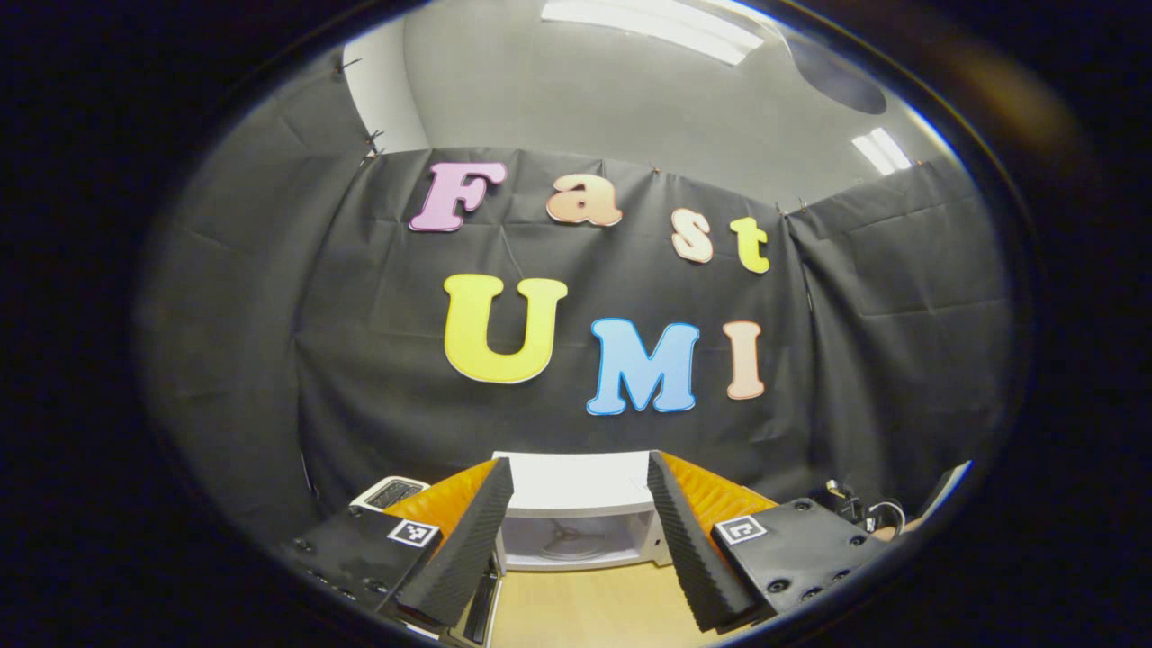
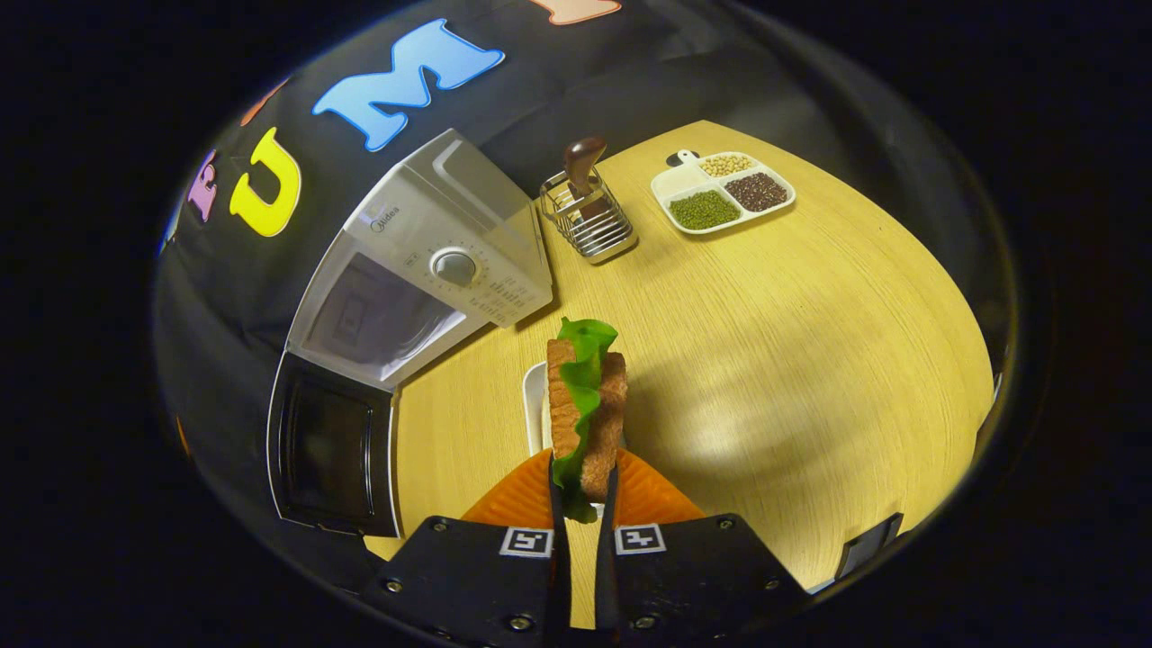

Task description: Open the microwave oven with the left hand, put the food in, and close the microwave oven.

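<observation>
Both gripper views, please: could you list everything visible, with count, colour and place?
microwave: one, white, table's left, door swung open
sandwich: one, brown bread with green lettuce, held above the plate
plate: one, white, under the sandwich
rack: one, metal wire, brown-handled tool inside, right of the microwave
tray: one, white, three compartments of beans, far side
table: one, light wood
toaster: one, white, left of the microwave
left claw: open
right claw: shut on sandwich

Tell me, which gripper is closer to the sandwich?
The right gripper. It is clamped on the sandwich, holding it above the table. The left gripper is open, holding nothing, and faces the open microwave.
</observation>
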